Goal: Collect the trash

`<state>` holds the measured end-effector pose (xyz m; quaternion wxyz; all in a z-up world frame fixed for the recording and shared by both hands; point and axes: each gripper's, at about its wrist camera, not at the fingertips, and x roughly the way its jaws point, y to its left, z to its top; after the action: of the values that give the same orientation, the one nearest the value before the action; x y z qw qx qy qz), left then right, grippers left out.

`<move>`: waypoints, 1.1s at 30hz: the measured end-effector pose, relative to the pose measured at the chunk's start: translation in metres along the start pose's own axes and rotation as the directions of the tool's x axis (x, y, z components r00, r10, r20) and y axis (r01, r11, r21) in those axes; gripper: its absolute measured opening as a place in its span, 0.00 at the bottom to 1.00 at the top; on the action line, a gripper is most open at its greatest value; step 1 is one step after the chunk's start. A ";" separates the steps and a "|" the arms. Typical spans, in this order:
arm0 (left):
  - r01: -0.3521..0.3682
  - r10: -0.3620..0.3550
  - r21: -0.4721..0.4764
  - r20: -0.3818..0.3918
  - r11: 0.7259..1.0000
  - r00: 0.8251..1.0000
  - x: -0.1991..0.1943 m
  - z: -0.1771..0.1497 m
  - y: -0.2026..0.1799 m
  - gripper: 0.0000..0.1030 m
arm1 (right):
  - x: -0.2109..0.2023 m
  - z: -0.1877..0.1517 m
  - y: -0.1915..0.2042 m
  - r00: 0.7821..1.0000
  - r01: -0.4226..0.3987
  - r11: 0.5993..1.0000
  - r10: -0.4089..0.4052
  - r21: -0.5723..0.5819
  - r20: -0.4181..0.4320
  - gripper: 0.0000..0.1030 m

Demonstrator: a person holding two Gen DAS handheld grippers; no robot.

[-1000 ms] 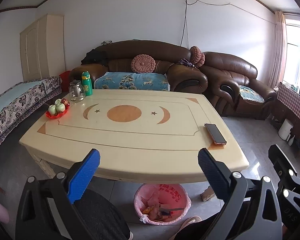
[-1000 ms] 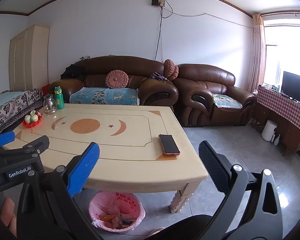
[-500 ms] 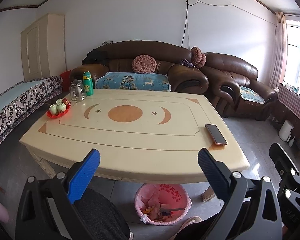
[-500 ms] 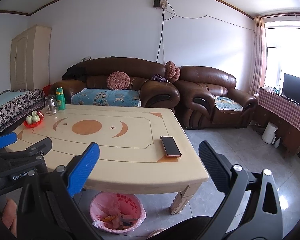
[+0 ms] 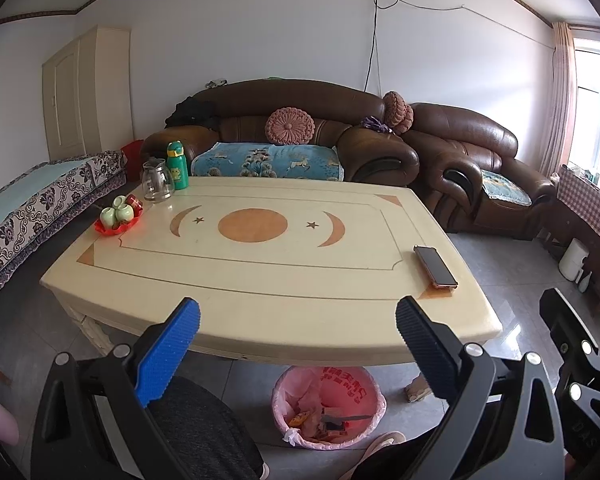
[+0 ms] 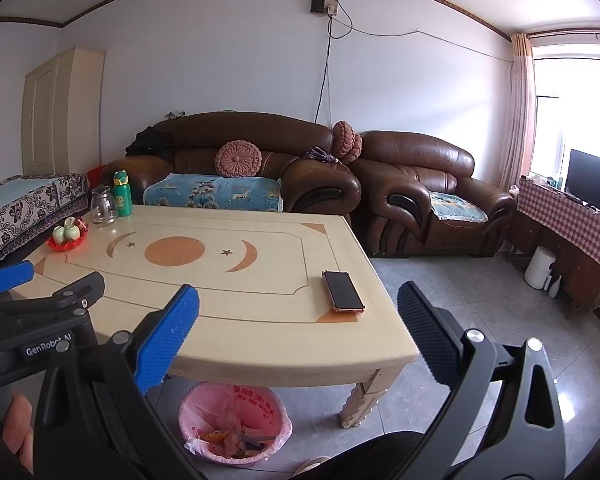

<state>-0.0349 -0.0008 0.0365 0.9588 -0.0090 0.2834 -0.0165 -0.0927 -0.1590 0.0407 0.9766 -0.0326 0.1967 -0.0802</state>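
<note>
A pink-lined trash bin [image 5: 327, 407] holding wrappers stands on the floor under the near edge of the cream coffee table [image 5: 260, 280]; it also shows in the right wrist view [image 6: 236, 422]. My left gripper [image 5: 296, 344] is open and empty, held above the table's near edge. My right gripper [image 6: 298, 338] is open and empty, to the right of the left one, near the table's right front corner. No loose trash shows on the table top.
On the table: a phone [image 5: 435, 265] at the right, a red tray with green cups [image 5: 118, 216], a glass jug [image 5: 157, 181] and a green bottle [image 5: 177, 165] at the far left. Brown sofas [image 5: 300, 136] behind, a bed [image 5: 28, 208] left, a checkered sideboard [image 6: 568, 232] right.
Both views have drifted slightly; the scene sits a little lower and to the right in the right wrist view. Both grippers stay open and empty.
</note>
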 end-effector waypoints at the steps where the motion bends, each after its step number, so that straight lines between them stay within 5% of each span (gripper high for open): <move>1: -0.001 0.001 0.002 0.003 1.000 1.000 0.000 0.000 0.000 0.93 | 0.000 0.000 0.000 1.000 0.000 1.000 0.000 -0.001 0.002 0.94; 33: -0.011 0.011 0.003 0.007 1.000 1.000 0.003 0.000 0.007 0.93 | -0.001 0.000 -0.001 1.000 -0.013 1.000 0.013 -0.007 0.011 0.94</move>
<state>-0.0321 0.0061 0.0344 0.9598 -0.0058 0.2803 -0.0117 -0.0934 -0.1601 0.0414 0.9781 -0.0352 0.1919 -0.0730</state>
